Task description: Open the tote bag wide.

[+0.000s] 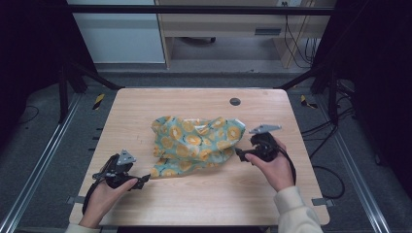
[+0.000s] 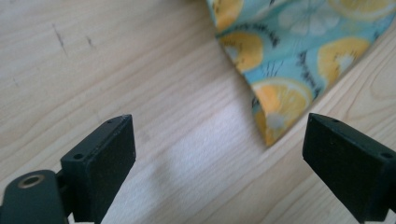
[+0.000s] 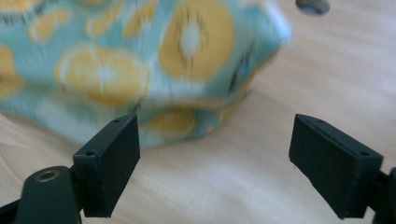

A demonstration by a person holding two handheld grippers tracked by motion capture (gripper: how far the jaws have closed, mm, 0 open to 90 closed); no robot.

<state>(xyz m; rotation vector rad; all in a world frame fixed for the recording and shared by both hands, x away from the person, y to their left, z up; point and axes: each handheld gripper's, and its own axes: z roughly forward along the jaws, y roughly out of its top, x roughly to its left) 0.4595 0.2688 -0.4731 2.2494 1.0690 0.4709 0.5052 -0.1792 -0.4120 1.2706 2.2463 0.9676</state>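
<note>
High view: crumpled cloth (image 1: pixel 194 144) mid-table (image 1: pixel 194 208); gripper views show both hand-held grippers, left (image 2: pixel 219 158) and right (image 3: pixel 215 163), released, near cloth corners.

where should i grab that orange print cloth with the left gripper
Take the pointed corner of the cloth nearest the left gripper. It lies flat and free on the table, between the open jaws, so probably come in low from the person's side.

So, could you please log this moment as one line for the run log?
cloth: crumpled, mid-table | left gripper: open, near its corner | right gripper: open, at its edge | nothing held
</note>
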